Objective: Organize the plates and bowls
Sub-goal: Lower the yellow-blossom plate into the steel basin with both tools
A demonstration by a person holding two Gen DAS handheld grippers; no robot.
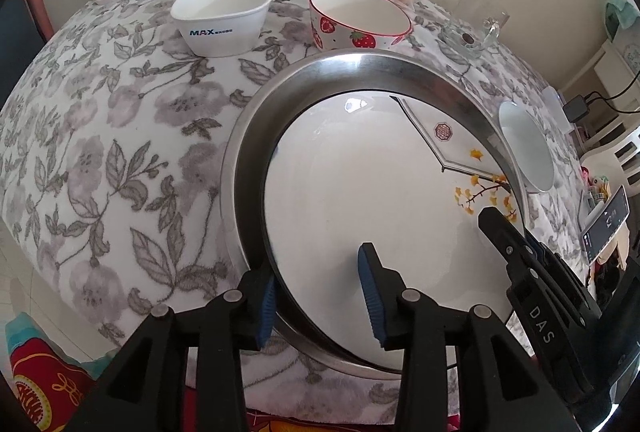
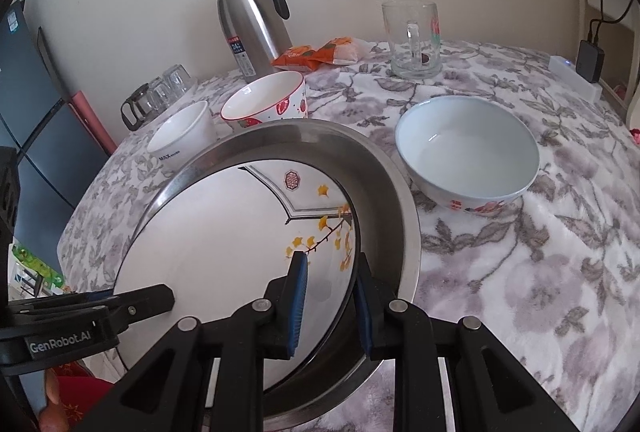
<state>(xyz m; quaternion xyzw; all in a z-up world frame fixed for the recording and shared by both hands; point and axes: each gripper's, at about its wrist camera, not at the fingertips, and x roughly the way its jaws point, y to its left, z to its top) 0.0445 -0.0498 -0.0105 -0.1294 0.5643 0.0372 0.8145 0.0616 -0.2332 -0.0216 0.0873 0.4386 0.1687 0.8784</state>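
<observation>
White plate [image 1: 360, 184] is nested in steel pan [image 1: 256, 120] at near tabletop [image 1: 100, 136] edge. Left gripper [image 1: 320, 296] fingers are spread astride both rims, not pressing. Right gripper [image 2: 330, 304] fingers straddle plate's right rim; pinch cannot be confirmed. Bowls lie far.

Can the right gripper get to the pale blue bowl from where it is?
Probably yes. The right gripper is clamped on the white plate in the steel pan; once it lets go, only bare tablecloth lies before the pale blue bowl.
</observation>
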